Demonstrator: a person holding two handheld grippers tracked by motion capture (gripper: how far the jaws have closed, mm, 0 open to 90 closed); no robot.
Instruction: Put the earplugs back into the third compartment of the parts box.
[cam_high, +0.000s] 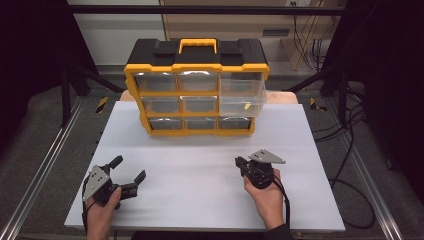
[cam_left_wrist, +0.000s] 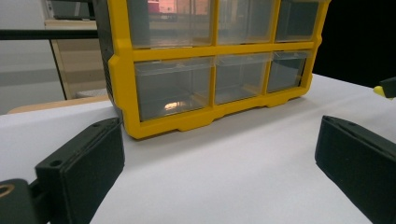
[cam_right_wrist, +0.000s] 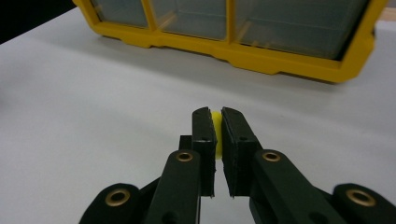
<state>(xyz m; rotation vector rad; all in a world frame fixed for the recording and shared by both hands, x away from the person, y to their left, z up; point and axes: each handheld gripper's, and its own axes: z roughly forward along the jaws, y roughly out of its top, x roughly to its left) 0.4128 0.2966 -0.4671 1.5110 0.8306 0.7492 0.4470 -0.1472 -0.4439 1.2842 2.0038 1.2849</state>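
**Right gripper clamps a small yellow piece; left gripper rests spread on the table**

White table top (cam_high: 200, 170), lit evenly. At its far edge stands a yellow-and-black drawer cabinet (cam_high: 196, 90) with a yellow carry handle (cam_high: 198, 46) on top. Three rows of clear drawers. The upper right drawer (cam_high: 242, 95) is pulled out toward the near side and juts past the frame; the others sit flush.

Right gripper (cam_high: 239, 162): near right part of the table, held from below by the right hand (cam_high: 267, 197), jaws pointing left and slightly far. In the right gripper view (cam_right_wrist: 218, 135) the jaws are clenched on a small yellow piece (cam_right_wrist: 216, 130), pinched between the two pads with just a sliver of it showing at the tips. Too little is exposed to tell its shape. It sits above the bare white surface, well apart from the cabinet, whose lower yellow frame runs across the far side of that view.

Left gripper (cam_high: 131, 169): near left part of the table, in the left hand (cam_high: 102, 210). Jaws released, spread wide, nothing between them. The left gripper view (cam_left_wrist: 219, 158) shows both black jaws at the frame sides with bare table between, and the cabinet's lower left drawers beyond. A black-and-yellow tip pokes in at that view's right edge, possibly the right gripper with its piece.

The two grippers are well apart.
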